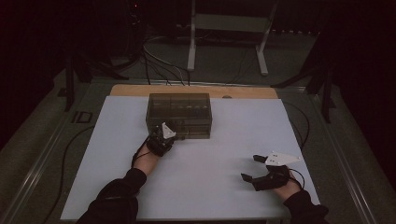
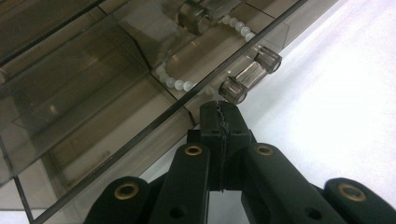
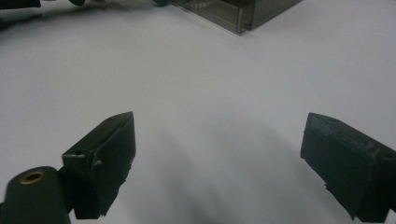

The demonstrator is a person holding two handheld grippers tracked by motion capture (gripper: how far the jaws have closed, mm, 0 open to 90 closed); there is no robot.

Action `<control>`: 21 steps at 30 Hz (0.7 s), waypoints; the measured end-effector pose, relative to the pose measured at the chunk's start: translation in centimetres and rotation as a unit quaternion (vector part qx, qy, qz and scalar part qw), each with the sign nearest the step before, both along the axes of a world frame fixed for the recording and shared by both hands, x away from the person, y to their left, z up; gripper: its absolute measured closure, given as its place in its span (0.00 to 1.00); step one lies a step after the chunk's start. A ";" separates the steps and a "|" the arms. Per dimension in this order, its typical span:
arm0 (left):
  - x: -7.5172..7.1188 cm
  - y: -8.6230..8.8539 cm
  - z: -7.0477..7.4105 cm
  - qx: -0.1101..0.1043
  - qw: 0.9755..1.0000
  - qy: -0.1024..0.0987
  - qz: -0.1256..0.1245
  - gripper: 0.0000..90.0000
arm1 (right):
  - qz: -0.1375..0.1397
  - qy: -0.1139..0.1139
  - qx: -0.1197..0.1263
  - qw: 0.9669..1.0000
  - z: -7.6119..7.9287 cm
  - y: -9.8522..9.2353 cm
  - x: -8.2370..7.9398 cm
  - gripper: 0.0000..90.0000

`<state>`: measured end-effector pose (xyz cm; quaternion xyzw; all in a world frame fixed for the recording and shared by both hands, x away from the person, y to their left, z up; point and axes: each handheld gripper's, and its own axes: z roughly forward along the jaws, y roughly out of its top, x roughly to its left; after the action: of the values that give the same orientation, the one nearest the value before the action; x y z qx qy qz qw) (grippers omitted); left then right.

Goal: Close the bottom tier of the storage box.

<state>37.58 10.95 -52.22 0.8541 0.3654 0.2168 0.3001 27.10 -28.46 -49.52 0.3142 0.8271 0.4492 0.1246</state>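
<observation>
A smoky see-through drawer box (image 1: 180, 114) stands at the back middle of the white table (image 1: 210, 186). In the left gripper view a string of white beads (image 2: 180, 84) lies inside a drawer behind its front wall. My left gripper (image 2: 219, 109) is shut, its jaws pressed flat together with nothing visible between them. Its tip sits right under the clear bar handle (image 2: 252, 72) of that drawer, at the box's front left (image 1: 164, 138). My right gripper (image 1: 252, 168) rests near the table's front right, open and empty over bare table (image 3: 219, 154).
A second clear handle (image 2: 196, 14) shows on the drawer above. The box's corner (image 3: 238, 11) lies far ahead in the right gripper view. Cables and a metal stand's legs (image 1: 191, 56) are on the floor behind the table.
</observation>
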 end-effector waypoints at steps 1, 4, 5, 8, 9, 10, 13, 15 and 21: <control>0.0 -0.1 0.0 0.002 1.000 0.000 0.002 1.00 | 0.000 0.000 0.000 1.000 0.0 0.0 0.0 0.12; 0.2 -0.1 0.0 0.003 1.000 -0.001 0.003 1.00 | -0.001 -0.001 0.001 1.000 0.0 -0.1 0.0 0.12; 0.3 -0.1 0.0 0.003 1.000 -0.001 0.003 1.00 | -0.001 0.000 0.001 1.000 0.0 -0.1 0.0 0.12; 0.4 -0.1 0.0 0.005 1.000 -0.003 0.003 1.00 | -0.001 0.001 0.001 1.000 0.0 0.0 0.0 0.12; 0.5 -0.2 0.0 0.003 1.000 -0.004 0.004 1.00 | -0.001 0.001 0.000 1.000 0.0 0.0 0.0 0.12; 0.6 -0.2 0.0 0.004 1.000 -0.004 0.005 1.00 | 0.000 0.001 0.000 1.000 0.0 0.0 0.0 0.12; 0.8 -0.2 -0.1 0.005 1.000 -0.005 0.006 1.00 | -0.001 0.000 0.001 1.000 0.0 0.0 0.0 0.12; 0.9 -0.2 0.0 0.006 1.000 -0.004 0.007 1.00 | 0.000 0.000 0.001 1.000 0.0 0.0 0.0 0.12; 1.3 -0.2 -0.1 0.005 1.000 -0.007 0.009 1.00 | 0.000 0.001 0.001 1.000 0.0 0.0 0.0 0.12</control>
<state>38.86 10.76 -52.32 0.8507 0.3701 0.2272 0.2962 27.14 -28.49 -49.52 0.3151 0.8265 0.4498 0.1236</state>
